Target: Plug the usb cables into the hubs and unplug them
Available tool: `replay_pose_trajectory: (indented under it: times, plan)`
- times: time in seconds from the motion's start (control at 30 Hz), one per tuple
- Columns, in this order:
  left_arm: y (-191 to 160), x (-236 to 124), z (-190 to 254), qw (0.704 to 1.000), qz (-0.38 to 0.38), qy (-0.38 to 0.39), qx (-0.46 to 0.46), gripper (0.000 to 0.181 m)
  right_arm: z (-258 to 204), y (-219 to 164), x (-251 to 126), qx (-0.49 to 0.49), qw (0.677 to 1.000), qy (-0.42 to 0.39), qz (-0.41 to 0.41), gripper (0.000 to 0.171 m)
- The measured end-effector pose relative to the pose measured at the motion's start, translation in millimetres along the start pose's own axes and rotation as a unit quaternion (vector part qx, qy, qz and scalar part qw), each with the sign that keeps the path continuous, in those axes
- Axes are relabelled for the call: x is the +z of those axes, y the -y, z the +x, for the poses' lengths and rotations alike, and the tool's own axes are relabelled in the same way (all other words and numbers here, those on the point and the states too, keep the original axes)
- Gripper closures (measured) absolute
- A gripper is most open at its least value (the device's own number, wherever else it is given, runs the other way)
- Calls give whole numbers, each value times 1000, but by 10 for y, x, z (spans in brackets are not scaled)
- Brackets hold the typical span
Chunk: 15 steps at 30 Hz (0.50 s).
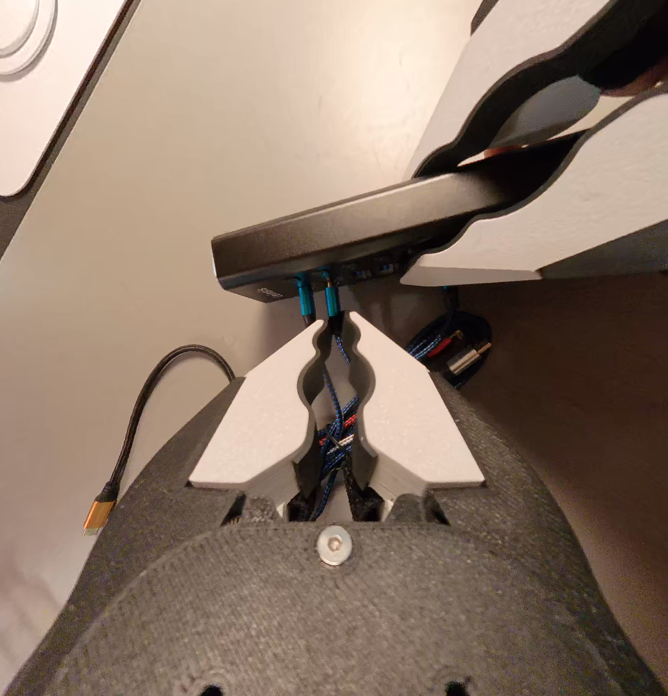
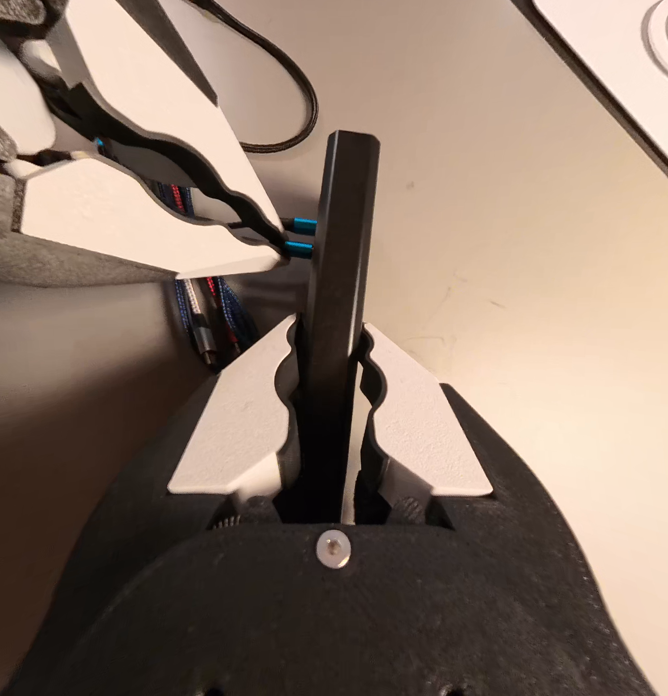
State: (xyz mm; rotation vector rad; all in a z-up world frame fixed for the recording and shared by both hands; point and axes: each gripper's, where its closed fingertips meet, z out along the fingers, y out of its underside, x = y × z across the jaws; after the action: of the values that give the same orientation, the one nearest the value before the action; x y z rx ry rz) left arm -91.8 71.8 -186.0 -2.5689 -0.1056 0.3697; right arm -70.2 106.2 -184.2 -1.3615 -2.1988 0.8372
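My right gripper (image 2: 329,324) is shut on one end of a long black usb hub (image 2: 343,233) and holds it above the table. In the left wrist view the hub (image 1: 343,233) comes in from the right, between the right gripper's white fingers (image 1: 551,196). Two usb cables with blue metal plugs (image 1: 306,297) (image 1: 331,301) sit in ports near the hub's free end. My left gripper (image 1: 335,321) is shut on the blue braided cable just behind the right-hand plug. It also shows in the right wrist view (image 2: 278,243), next to the plugs (image 2: 298,250).
A black braided cable with an orange connector (image 1: 99,508) lies loose on the white table at left. A bundle of blue, red and silver cables (image 1: 449,350) lies under the hub, also seen in the right wrist view (image 2: 212,312). A white pad (image 1: 16,113) lies at the far edge.
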Motion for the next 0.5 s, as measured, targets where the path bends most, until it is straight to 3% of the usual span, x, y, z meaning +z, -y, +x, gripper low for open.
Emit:
replay_pose_trajectory:
  times: [0.5]
  plan:
    - [146,23,18,997,67,24,16,172,94,-14,-56,-16,1000,-11,-1,143]
